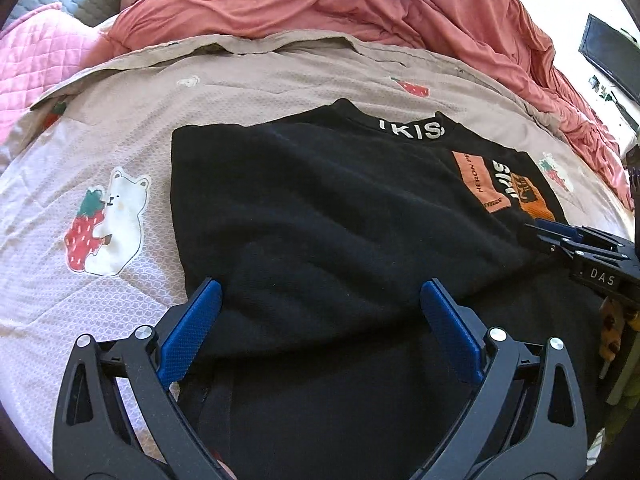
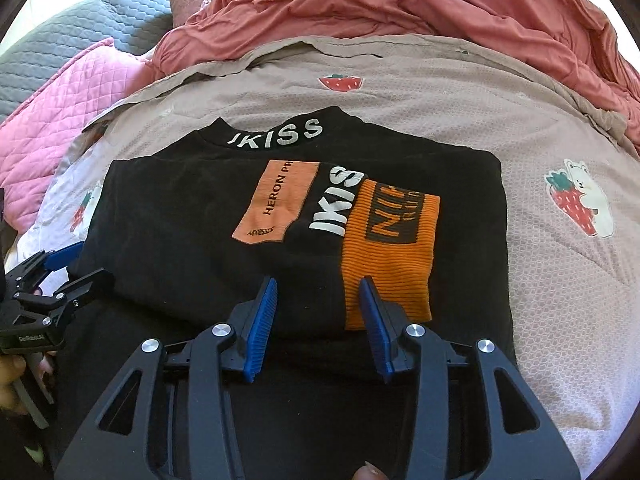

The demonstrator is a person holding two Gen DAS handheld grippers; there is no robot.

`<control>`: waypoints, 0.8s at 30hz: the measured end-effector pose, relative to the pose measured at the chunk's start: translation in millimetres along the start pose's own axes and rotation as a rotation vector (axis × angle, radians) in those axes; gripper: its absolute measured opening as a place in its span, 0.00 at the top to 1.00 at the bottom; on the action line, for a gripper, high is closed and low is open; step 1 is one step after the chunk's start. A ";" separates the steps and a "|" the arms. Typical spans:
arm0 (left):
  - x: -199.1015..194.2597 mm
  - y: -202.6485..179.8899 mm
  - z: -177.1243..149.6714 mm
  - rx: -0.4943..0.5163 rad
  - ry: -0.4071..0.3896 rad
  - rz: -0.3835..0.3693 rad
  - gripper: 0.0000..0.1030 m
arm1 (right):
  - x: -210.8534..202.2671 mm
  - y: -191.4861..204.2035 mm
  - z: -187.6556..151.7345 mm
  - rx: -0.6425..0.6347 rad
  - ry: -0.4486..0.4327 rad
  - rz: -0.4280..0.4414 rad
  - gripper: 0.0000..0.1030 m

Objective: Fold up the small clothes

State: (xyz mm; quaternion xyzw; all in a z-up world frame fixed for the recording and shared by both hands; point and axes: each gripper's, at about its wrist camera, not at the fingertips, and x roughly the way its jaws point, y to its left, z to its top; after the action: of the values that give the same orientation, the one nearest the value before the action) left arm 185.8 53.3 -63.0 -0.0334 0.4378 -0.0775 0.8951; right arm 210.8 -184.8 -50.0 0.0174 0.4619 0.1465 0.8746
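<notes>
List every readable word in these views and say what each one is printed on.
"IKISS": collar of the black top.
"HERON PR": pale orange patch; its lower line is too small to read.
"IKIS": white chest lettering.
"DAS": right gripper.
Ribbed orange patch: partly readable only.

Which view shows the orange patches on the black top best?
The right wrist view: both orange patches lie unobstructed on the black top, lettering readable. The left wrist view shows them small, foreshortened near the right edge, partly cut off behind the right gripper.

1 blk top (image 2: 180,220), 2 tongs (image 2: 318,308) (image 1: 320,308), 1 pink quilt (image 2: 60,120), 1 red duvet (image 2: 400,0)
</notes>
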 end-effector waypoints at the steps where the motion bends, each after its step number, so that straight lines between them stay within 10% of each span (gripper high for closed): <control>1: -1.1 1.1 0.3 -0.006 -0.003 0.000 0.09 | -0.6 -0.6 0.2 0.004 0.000 0.002 0.59; 24: -53.0 33.8 -12.5 -0.220 -0.137 0.037 0.09 | -46.9 -10.6 -13.6 0.059 -0.037 0.025 0.18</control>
State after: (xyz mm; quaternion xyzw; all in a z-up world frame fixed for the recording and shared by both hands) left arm 147.6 95.7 -33.8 -0.1285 0.3819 -0.0102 0.9152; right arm 177.4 -209.1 -21.9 0.0518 0.4497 0.1435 0.8801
